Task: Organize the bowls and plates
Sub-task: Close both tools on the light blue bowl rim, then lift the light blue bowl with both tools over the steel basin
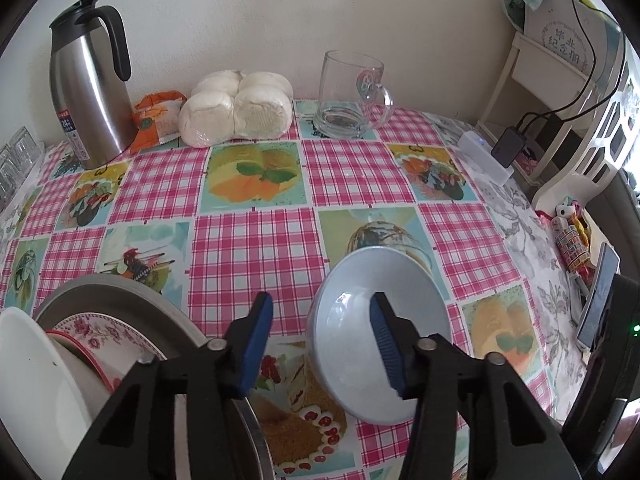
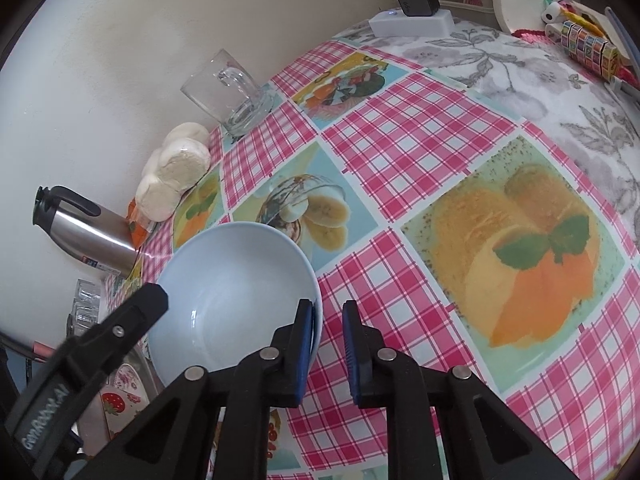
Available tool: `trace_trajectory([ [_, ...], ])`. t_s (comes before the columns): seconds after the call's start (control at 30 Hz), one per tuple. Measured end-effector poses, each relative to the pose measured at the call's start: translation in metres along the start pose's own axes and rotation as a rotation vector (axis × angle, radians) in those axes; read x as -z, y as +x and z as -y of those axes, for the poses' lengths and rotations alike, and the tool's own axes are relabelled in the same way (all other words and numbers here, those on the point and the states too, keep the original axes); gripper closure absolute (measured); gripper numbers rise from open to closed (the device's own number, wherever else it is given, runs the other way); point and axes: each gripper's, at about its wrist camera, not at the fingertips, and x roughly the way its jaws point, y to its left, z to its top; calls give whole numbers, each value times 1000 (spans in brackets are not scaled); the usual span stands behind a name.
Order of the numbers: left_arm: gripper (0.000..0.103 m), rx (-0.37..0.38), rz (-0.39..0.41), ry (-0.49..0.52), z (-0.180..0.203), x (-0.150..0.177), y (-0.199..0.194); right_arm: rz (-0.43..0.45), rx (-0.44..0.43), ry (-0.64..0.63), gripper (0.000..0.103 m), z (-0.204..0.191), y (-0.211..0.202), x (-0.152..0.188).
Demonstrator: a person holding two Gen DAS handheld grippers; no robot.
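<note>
white plate point(image 1: 28, 380): cut by frame edge | floral plate point(image 1: 104, 336): partly hidden behind it

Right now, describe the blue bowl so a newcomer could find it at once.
Start at the pink checked tablecloth. At its near edge, right of the metal basin of flowered plates, sits the blue bowl. It alone is plain pale blue and stands by itself, between two grippers.

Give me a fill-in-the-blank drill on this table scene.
The bowl is light ___.
The right gripper grips the bowl's ___.
The steel jug has a ___ handle.
The empty mug is clear ___.
Missing words: blue; rim; black; glass.
</note>
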Motion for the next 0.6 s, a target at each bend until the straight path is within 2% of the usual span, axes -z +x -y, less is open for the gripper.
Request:
trace_trajectory([
  [0.1,73,-2,-23,0,0,4,8,1,0,-2,86,0,0,0],
  [0.2,80,-4,-43,5,1,7,15,0,1,-5,86,-1,0,1],
  [0.43,81,-24,-46,16,1,11,20,-22,-3,-15,86,-3,6,3],
  [0.6,82,5,-89,-5,-2,15,32,-35,-6,-16,86,-4,12,6],
])
